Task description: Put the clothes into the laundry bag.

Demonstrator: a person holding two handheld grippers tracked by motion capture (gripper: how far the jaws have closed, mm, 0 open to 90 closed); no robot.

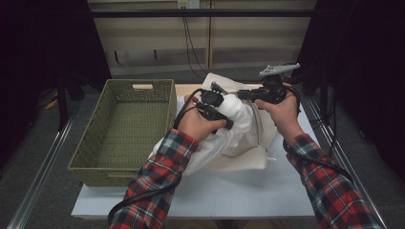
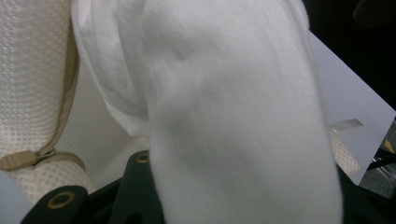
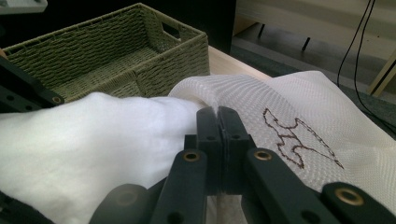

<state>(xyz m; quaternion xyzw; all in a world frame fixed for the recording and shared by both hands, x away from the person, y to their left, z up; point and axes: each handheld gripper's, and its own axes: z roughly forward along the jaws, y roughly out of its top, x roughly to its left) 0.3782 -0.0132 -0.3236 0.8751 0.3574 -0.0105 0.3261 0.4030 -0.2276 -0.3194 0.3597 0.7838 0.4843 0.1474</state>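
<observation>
Both my forearms reach in over the white table (image 1: 248, 191), plaid sleeves up, hands raised above the middle of it. My left hand (image 1: 198, 125) is wrapped around the left gripper (image 1: 210, 102), which points away from me and a little to the right, right against a soft white cloth (image 1: 234, 119). From the left gripper view that white cloth (image 2: 233, 116) drapes straight over the jaws and hides their tips, so I cannot tell whether they are spread or pinched.

My right hand (image 1: 282, 110) holds the right gripper (image 1: 246, 94) level, pointing left toward the other one, the grey plate on top. Along the right gripper (image 3: 218, 122) the two black jaws are pressed together, pinching the rim of a cream mesh bag (image 3: 299, 107); a brown stitched outline sits on the mesh just to the right of the jaws. The white cloth (image 3: 93, 140) bulges out of that rim on the left, touching the jaws.

The mesh bag (image 1: 239, 160) lies partly on the table beneath my hands, its upper part lifted. The mesh (image 2: 28, 70) and a tan strap show behind the cloth in the left gripper view. A green woven basket (image 1: 95, 162) stands on the table's left side, just beside the bag.
</observation>
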